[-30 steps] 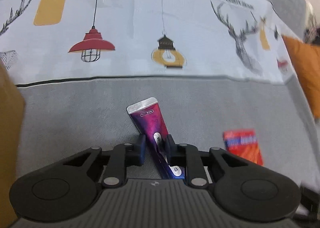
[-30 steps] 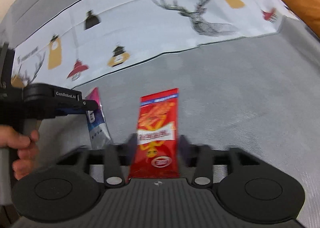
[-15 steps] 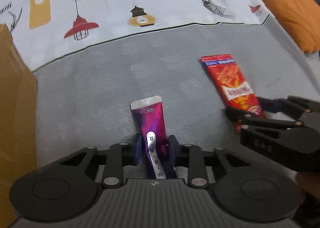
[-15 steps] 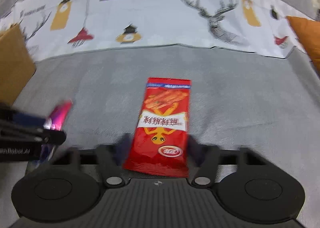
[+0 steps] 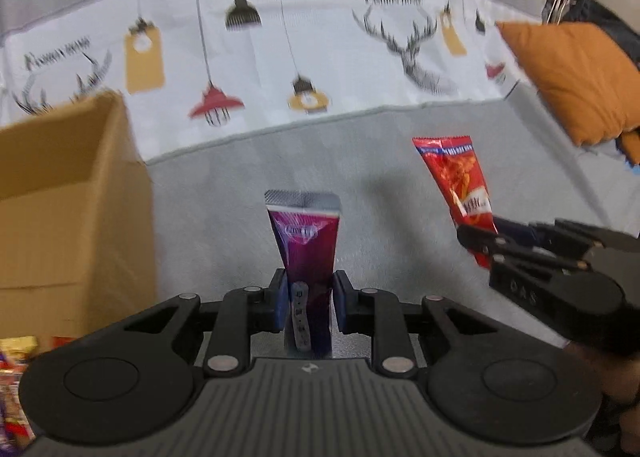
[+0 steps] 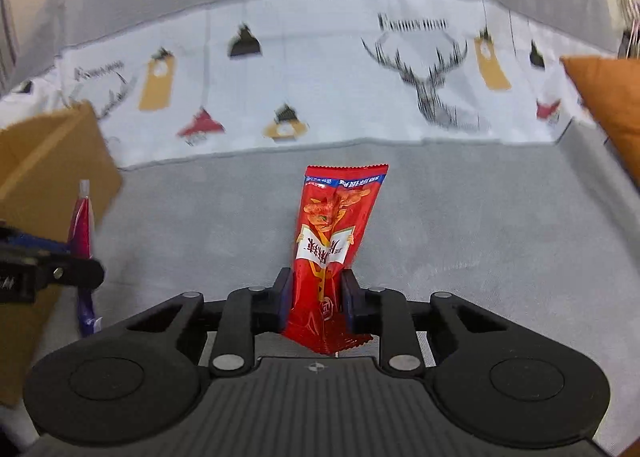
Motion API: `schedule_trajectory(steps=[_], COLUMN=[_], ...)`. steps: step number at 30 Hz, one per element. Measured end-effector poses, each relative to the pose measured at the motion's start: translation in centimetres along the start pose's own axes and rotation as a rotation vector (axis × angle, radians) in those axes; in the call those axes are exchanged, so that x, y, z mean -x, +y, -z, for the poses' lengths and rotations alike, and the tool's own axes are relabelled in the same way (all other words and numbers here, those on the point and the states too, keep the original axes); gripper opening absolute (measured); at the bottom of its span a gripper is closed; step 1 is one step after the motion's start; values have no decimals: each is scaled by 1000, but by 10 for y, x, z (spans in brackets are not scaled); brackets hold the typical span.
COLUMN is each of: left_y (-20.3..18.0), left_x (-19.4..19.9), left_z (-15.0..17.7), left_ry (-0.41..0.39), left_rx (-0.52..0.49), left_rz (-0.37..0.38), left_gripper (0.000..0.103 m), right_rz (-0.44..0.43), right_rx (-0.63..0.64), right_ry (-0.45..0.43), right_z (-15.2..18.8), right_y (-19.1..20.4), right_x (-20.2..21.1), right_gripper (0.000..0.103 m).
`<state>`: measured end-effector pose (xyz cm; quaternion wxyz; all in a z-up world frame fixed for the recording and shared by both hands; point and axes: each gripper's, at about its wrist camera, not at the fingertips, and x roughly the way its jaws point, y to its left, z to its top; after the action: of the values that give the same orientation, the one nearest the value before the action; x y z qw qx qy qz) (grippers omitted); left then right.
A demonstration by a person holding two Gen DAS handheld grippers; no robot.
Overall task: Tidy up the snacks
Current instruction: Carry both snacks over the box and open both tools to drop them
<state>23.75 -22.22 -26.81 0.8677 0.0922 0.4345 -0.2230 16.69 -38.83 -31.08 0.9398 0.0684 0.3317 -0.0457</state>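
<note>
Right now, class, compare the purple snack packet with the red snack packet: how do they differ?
The purple packet is shorter, with a silver sealed top; the red packet is longer, with a blue band under its top seal. The left gripper pinches the purple packet; the right gripper pinches the red packet. Both packets stand roughly upright, lifted off the grey surface.
</note>
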Motion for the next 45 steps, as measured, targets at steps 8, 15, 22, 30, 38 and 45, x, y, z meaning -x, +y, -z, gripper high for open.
schedule_trajectory(steps=[8, 15, 22, 30, 38, 45], left_y=[34, 74, 119, 176, 213, 215], left_x=[106, 215, 266, 201, 134, 153], left_z=[-4, -2, 14, 46, 83, 78], left_ry=[-170, -382, -489, -337, -163, -169], left_rx=[58, 68, 115, 218, 281, 304], left_rz=[-19, -85, -146, -174, -183, -236], left_gripper=[26, 26, 25, 25, 25, 57], right_rz=[-116, -234, -338, -397, -377, -387], right_rx=[61, 195, 248, 193, 163, 156], right_ry=[-141, -299, -339, -141, 61, 98], right_z=[-28, -72, -91, -61, -19, -25], right_y=[75, 161, 222, 262, 276, 283], right_x=[95, 166, 182, 115, 49, 50], right_gripper=[27, 27, 27, 27, 27, 58])
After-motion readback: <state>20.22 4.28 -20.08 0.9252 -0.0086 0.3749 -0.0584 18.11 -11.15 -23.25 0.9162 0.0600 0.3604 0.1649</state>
